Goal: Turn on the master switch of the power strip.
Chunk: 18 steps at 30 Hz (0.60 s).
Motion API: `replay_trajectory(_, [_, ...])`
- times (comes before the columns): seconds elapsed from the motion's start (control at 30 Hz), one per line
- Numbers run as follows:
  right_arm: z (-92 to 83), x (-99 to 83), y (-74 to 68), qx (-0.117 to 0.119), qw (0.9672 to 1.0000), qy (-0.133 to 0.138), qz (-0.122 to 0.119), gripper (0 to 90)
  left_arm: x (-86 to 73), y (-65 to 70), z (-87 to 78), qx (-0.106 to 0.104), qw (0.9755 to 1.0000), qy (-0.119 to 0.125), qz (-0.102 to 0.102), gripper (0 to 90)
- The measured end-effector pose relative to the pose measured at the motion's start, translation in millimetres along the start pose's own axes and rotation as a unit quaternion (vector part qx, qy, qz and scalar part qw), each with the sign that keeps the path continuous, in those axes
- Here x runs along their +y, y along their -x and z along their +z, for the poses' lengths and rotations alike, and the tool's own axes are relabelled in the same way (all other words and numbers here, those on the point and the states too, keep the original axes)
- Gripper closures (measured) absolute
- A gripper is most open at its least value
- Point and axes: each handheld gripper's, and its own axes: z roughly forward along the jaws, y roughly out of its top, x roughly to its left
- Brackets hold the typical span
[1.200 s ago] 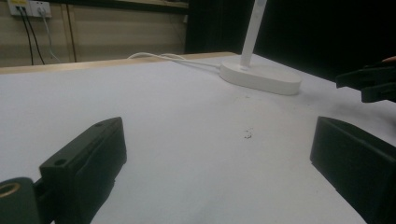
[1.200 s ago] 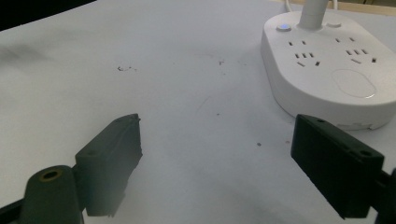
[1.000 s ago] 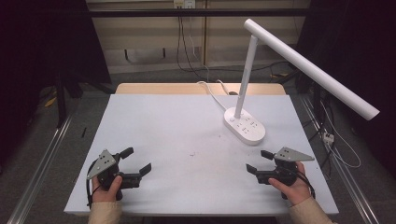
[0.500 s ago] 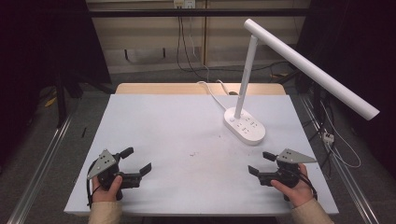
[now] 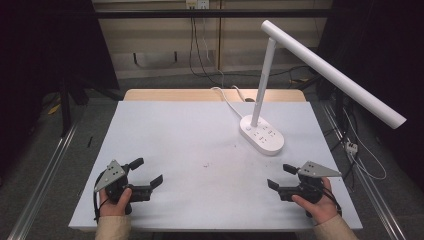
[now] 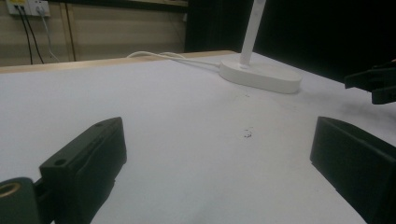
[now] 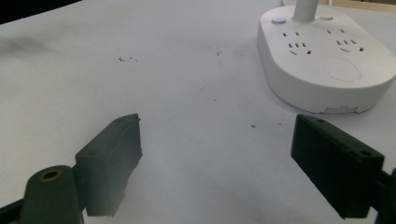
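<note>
My left gripper [image 5: 146,171] rests near the table's front left corner, held in a hand, jaws wide open with nothing between them. My right gripper [image 5: 281,176] sits near the front right, also open and empty, pointing left toward the table's middle. A white desk lamp [image 5: 262,134] stands at the back right: an oval base with sockets, a thin upright post and a long bar [image 5: 334,74] slanting out to the right. In the left gripper view [image 6: 215,154] the lamp base [image 6: 260,74] lies far ahead. In the right gripper view [image 7: 215,149] the lamp base [image 7: 327,65] is close, up right.
The white table top [image 5: 190,135] has small dark specks [image 5: 206,164] near its middle. The lamp's white cord [image 5: 225,97] runs off the back edge. Metal rails [image 5: 45,170] flank the table on the floor. The other gripper's jaw tips [image 6: 373,83] show at the left gripper view's right edge.
</note>
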Motion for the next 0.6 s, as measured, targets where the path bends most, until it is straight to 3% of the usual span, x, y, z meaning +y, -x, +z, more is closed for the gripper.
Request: replay_trajectory(0.6, [-6.8,-4.9,2.4,-0.005,1.0000,0.006,0.004,14.8,0.4,0.0,2.3,0.002,1.0000,-0.006,0.006,3.3])
